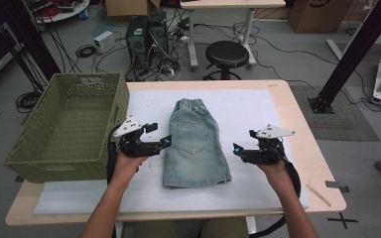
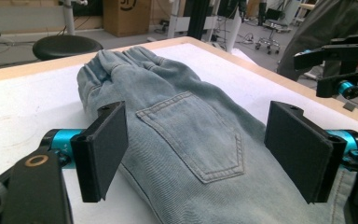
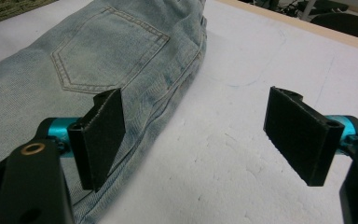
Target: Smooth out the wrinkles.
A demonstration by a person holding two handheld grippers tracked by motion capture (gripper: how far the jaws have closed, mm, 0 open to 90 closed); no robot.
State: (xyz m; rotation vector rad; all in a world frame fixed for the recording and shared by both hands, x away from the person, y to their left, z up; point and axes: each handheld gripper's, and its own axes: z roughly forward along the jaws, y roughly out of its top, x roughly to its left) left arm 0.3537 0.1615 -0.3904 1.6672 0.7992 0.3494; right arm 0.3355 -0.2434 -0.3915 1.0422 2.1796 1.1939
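Note:
Light blue denim shorts lie flat on the white mat, waistband toward the far side and a back pocket facing up. My left gripper hovers open at the shorts' left edge; in the left gripper view its jaws stand wide apart over the denim near the pocket. My right gripper is open just off the shorts' right edge. In the right gripper view, its jaws straddle the hem side of the shorts and bare mat. Nothing is held.
A green woven basket stands at the table's left, close to my left hand. The white mat covers most of the wooden table. A thin wooden stick lies near the right front corner. A black stool stands beyond the far edge.

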